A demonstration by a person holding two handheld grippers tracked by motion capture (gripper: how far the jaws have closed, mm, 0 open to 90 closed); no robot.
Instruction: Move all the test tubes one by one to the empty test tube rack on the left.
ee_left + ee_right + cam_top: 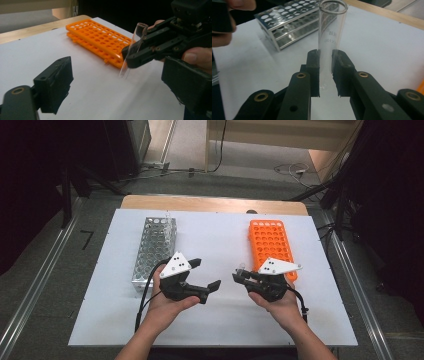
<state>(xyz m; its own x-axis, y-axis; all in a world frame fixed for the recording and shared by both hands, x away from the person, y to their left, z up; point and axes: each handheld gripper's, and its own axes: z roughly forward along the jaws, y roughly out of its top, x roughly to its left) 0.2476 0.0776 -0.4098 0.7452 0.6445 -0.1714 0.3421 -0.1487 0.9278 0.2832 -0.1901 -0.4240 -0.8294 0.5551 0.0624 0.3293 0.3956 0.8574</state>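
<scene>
The right gripper (239, 276) is clamping its 2 jaws on a clear glass test tube (329, 42), which is standing upright between the pads with its open mouth rising above them, over the white table sheet (220, 235). The left gripper (206, 274) is facing it, just apart, its jaws standing wide with nothing between them. An orange rack (270, 244) is lying just behind the right gripper, a metal rack (152, 251) just beyond the left.

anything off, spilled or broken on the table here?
Nothing stands out. The glass test tube looks intact and empty, clamped between the right gripper pads. The metal rack and orange rack sit flat on the white sheet, no spill visible. The left gripper is open.
</scene>
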